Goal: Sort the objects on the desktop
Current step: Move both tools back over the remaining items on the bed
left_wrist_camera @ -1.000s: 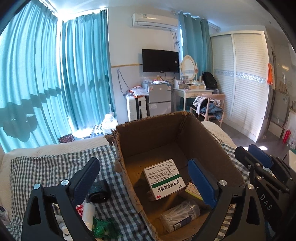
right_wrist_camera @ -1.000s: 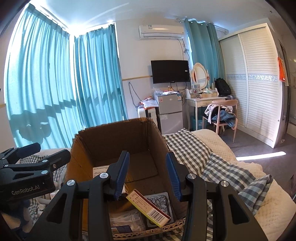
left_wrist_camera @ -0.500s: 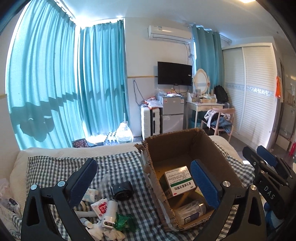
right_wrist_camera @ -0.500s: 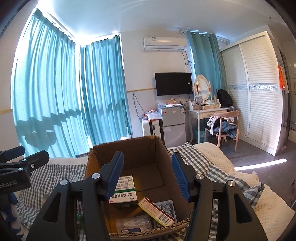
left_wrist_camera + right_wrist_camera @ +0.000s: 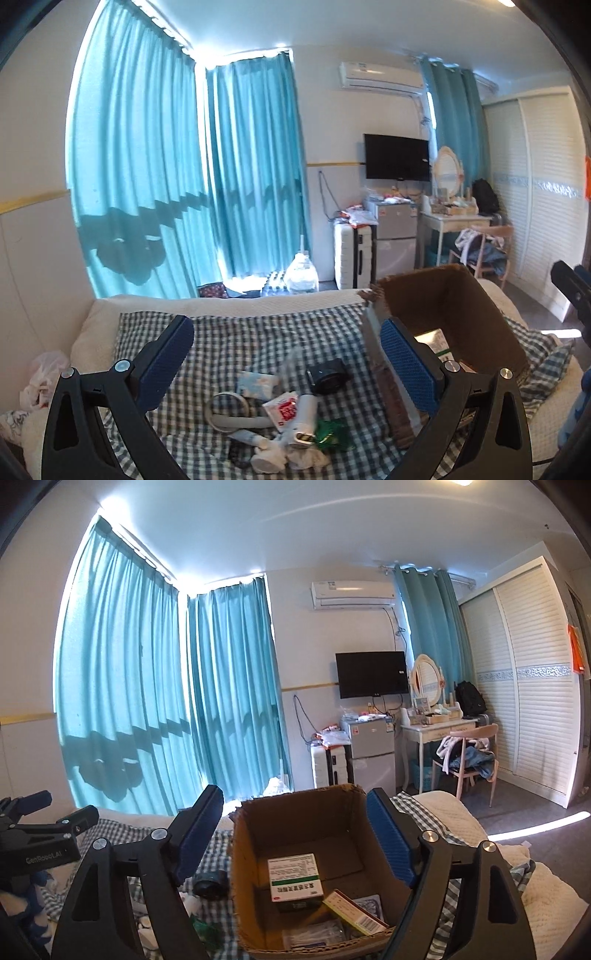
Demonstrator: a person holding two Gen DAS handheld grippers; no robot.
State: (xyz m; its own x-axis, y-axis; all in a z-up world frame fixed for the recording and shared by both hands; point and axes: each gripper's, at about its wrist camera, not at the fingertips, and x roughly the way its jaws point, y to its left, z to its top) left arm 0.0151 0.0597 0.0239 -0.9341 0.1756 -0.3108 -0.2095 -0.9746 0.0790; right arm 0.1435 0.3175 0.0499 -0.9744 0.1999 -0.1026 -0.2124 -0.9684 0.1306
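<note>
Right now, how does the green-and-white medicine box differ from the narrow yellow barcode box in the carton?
The green-and-white medicine box is wider and lies flat on the carton floor; the narrow yellow barcode box is slim and lies tilted, one end against the medicine box. The medicine box sits mid-carton; the yellow box is nearer the front rim. The medicine box shows printed text and a green band; the yellow box shows a barcode. Both are inside the carton, ungripped.

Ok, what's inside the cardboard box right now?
In the cardboard box: a green-and-white medicine box, a slim barcoded carton, clear packets. The near wall and right claw hide the rest.
</note>
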